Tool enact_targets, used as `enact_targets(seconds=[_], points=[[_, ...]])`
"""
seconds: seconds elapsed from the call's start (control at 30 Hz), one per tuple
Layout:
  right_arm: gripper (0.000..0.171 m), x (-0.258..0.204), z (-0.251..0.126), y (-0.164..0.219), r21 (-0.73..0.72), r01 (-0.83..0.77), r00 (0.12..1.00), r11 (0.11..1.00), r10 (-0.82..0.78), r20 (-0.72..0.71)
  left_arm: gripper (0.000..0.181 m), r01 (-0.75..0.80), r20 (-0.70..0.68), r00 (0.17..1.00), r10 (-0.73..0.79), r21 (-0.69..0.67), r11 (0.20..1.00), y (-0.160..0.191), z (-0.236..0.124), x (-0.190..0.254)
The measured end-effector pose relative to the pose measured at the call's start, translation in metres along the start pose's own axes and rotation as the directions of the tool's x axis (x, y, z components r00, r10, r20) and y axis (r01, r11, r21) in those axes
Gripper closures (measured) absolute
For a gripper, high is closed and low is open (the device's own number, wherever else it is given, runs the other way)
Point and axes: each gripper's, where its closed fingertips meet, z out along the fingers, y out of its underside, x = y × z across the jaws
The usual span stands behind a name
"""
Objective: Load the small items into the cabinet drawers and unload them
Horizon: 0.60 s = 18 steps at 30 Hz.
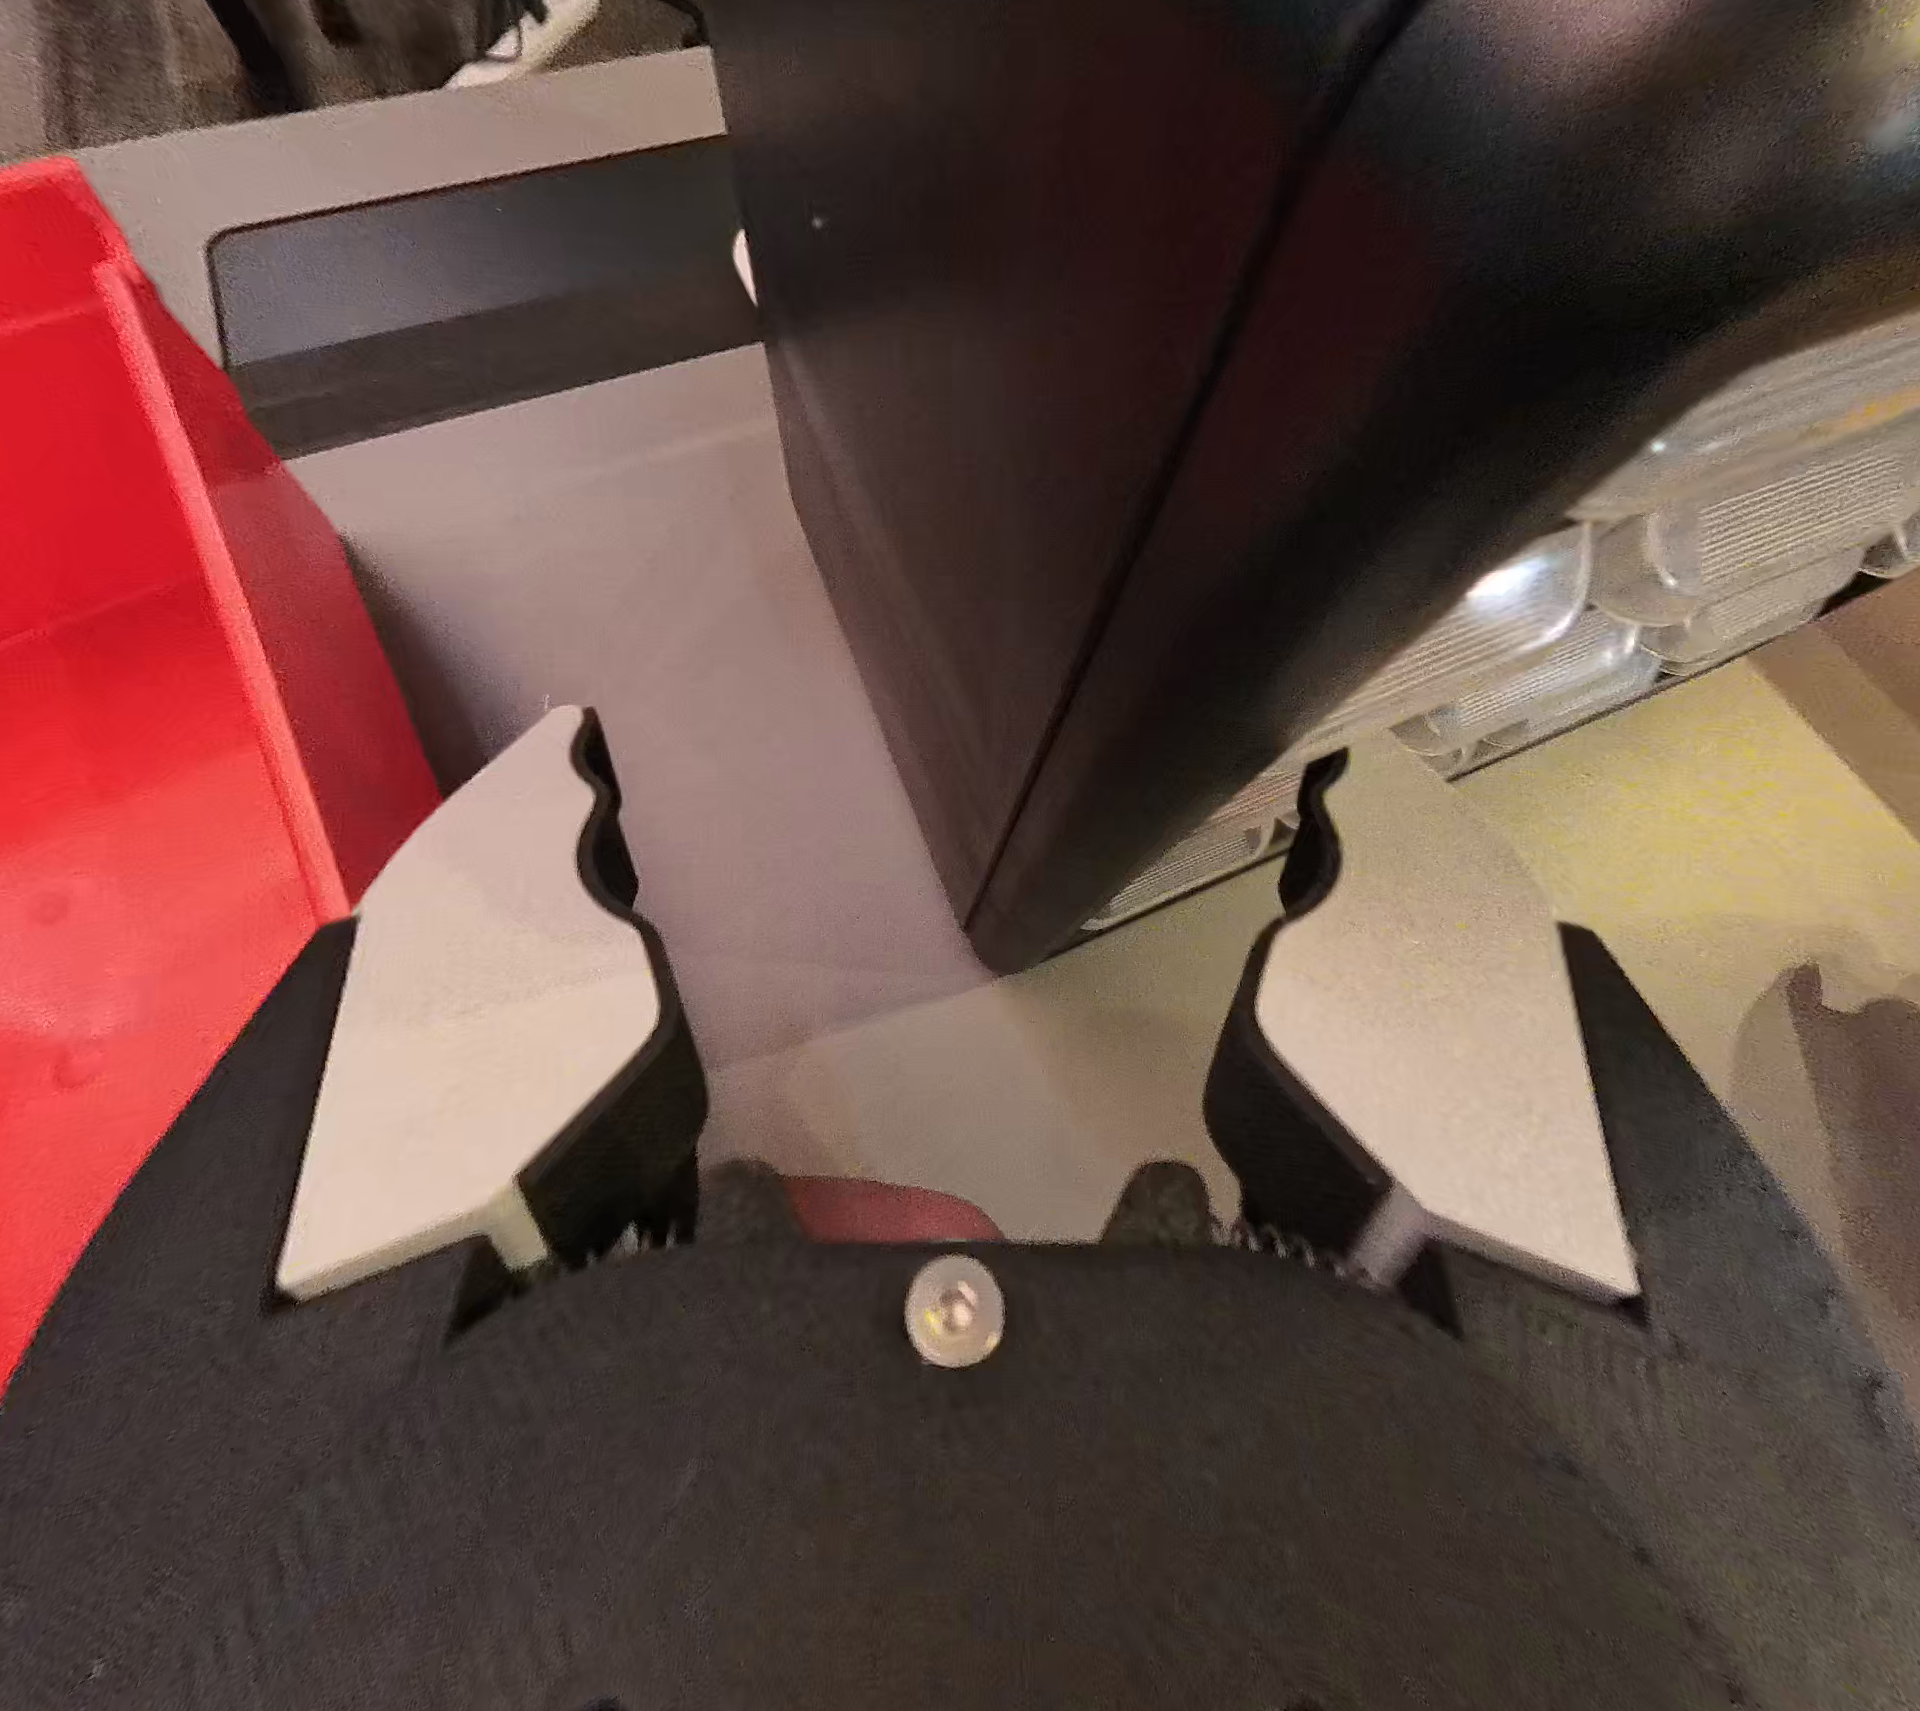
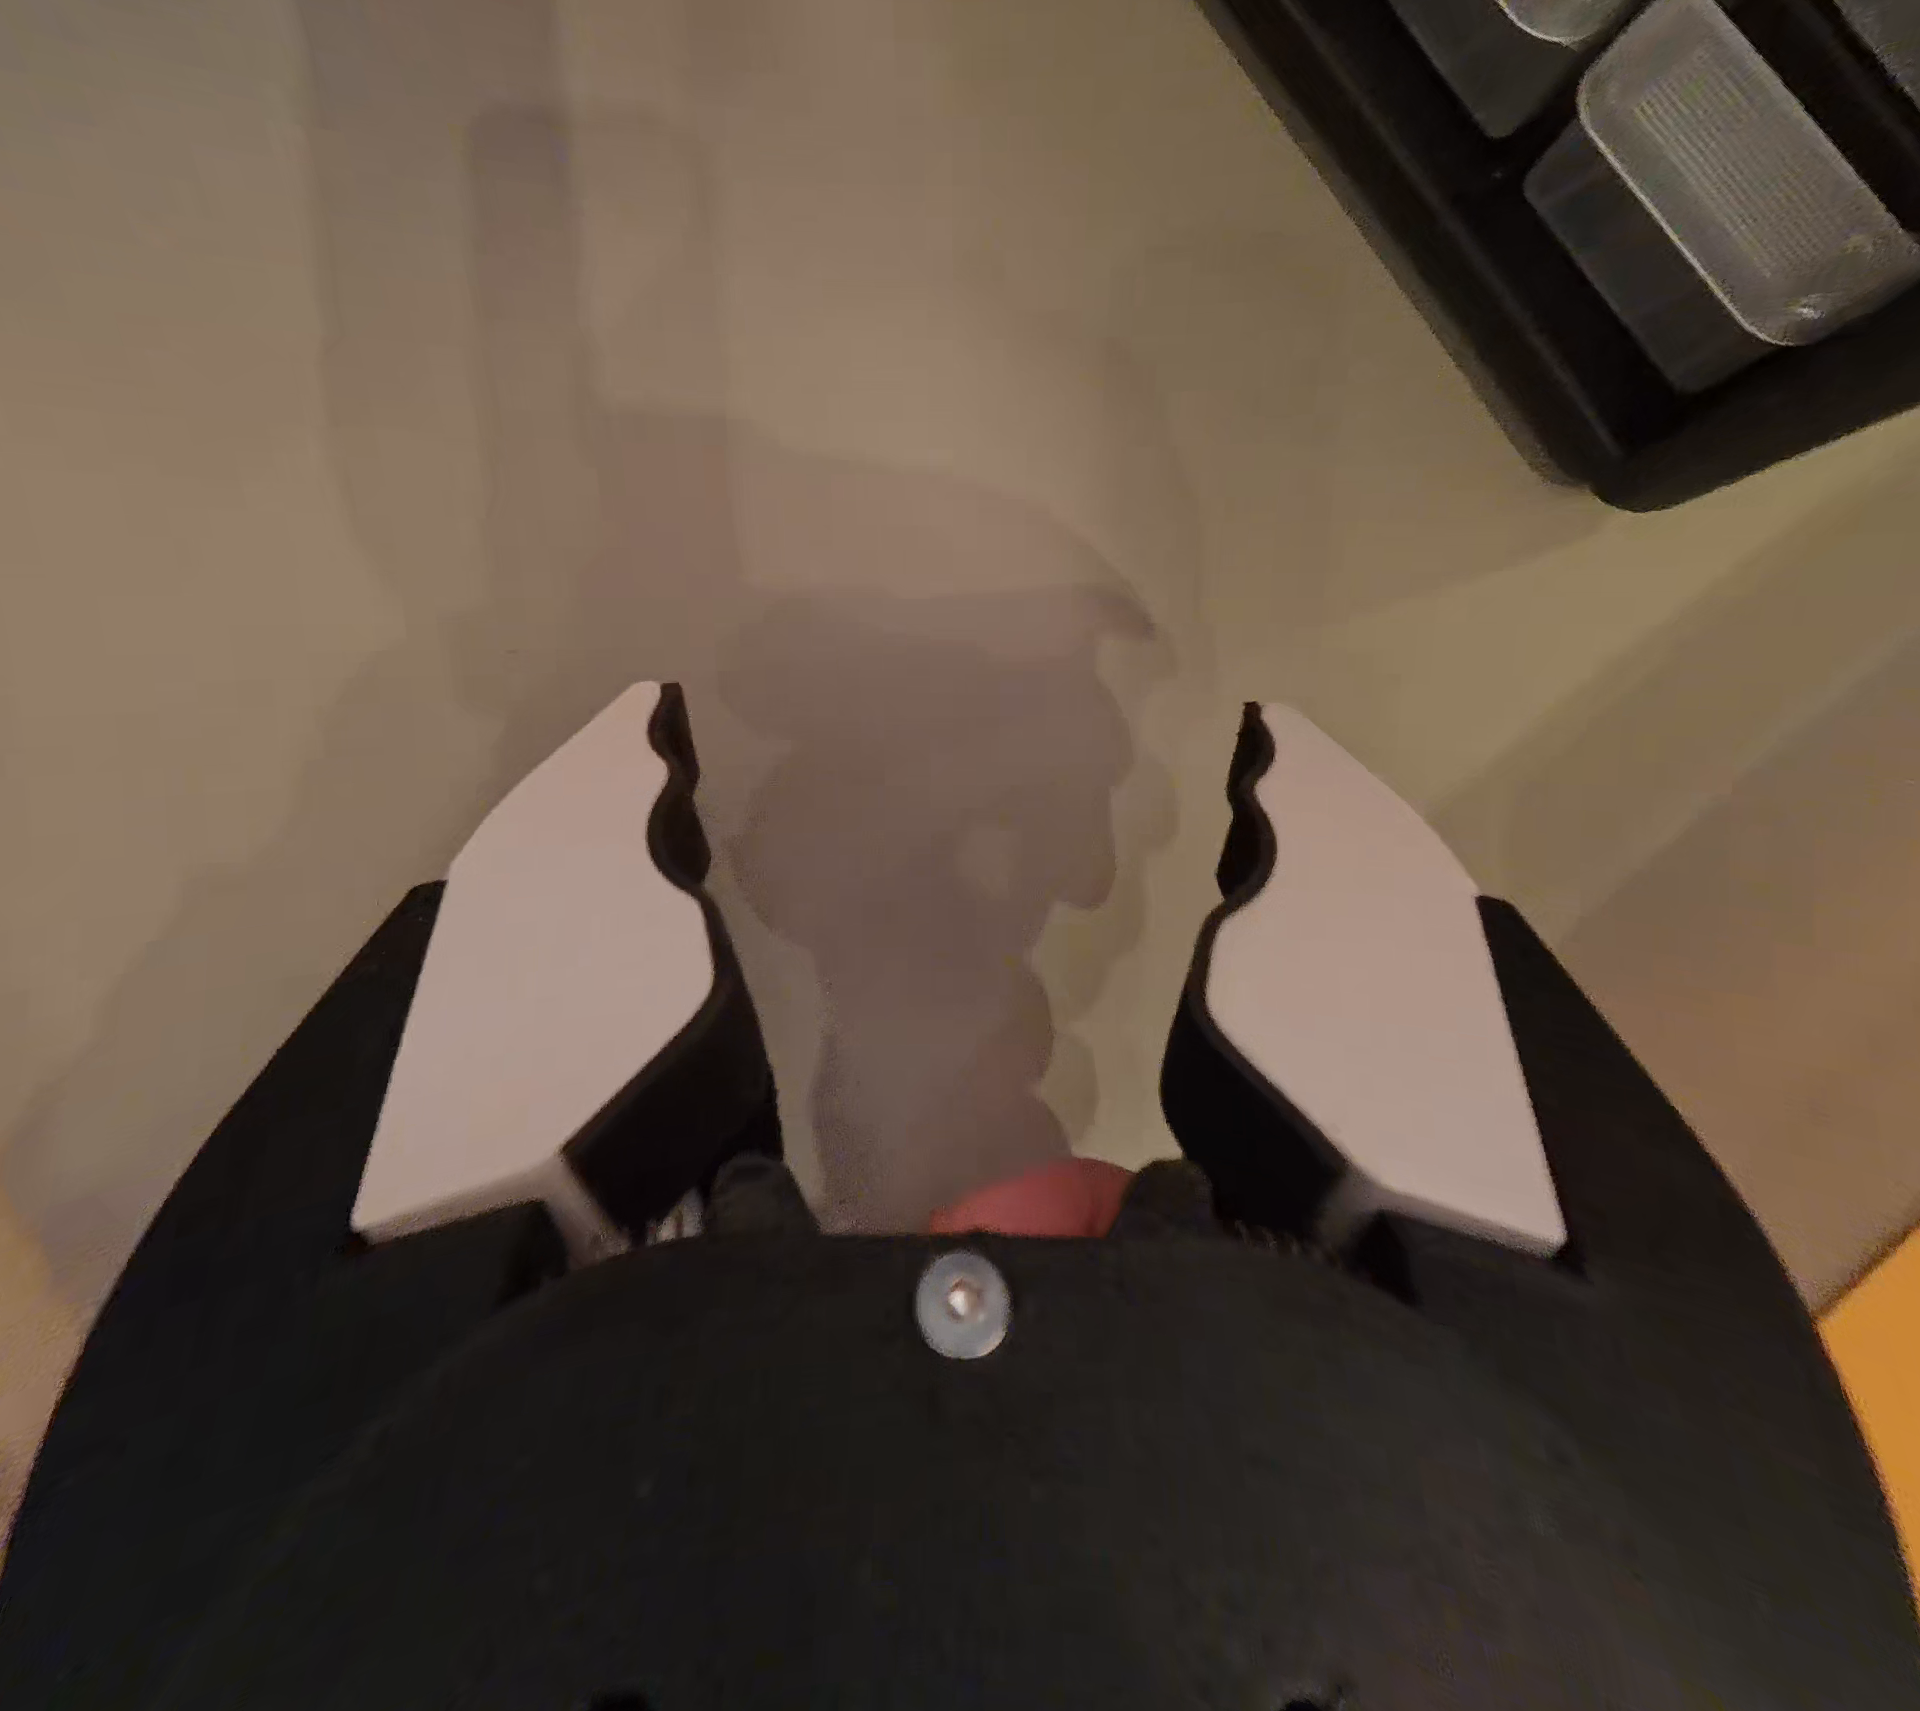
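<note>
- The left gripper [image 1: 956, 814] has a matte black, rough-textured body with a rounded front edge.
- Its 2 fingers [image 1: 488, 1007] carry flat pale grey plates with black wavy inner edges.
- 1 silver screw [image 1: 954, 1314] sits at the centre of the body.
- The right gripper [image 2: 961, 778] has the same black body, 2 pale-plated fingers [image 2: 582, 965] and 1 silver screw [image 2: 962, 1304].

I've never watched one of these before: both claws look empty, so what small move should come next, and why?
Probably swing the open right claw toward the black cabinet's clear plastic drawers at its upper right. It holds nothing and points at bare table; the open left claw faces the cabinet's side.
</note>
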Motion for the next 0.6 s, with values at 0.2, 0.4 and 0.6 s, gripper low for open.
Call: enact_targets(seconds=[0.2, 0.4, 0.6], points=[[0.079, 0.005, 0.001, -0.003, 0.038, 0.026, 0.999, 0.999, -0.024, -0.043, 0.073, -0.001, 0.035, 0.999, -0.003, 0.1, 0.995, 0.006, -0.013, 0.011], [0.067, 0.015, 0.014, 0.014, 0.009, -0.061, 0.995, 0.998, 0.061, -0.075, 0.066, -0.115, 0.055, 0.992, 0.112, 0.062, 0.991, 0.026, -0.025, 0.028], [0.06, 0.02, 0.019, 0.013, 0.073, -0.118, 0.987, 0.99, 0.125, -0.096, 0.069, -0.137, 0.049, 0.989, 0.138, -0.03, 0.99, 0.064, -0.027, 0.055]])
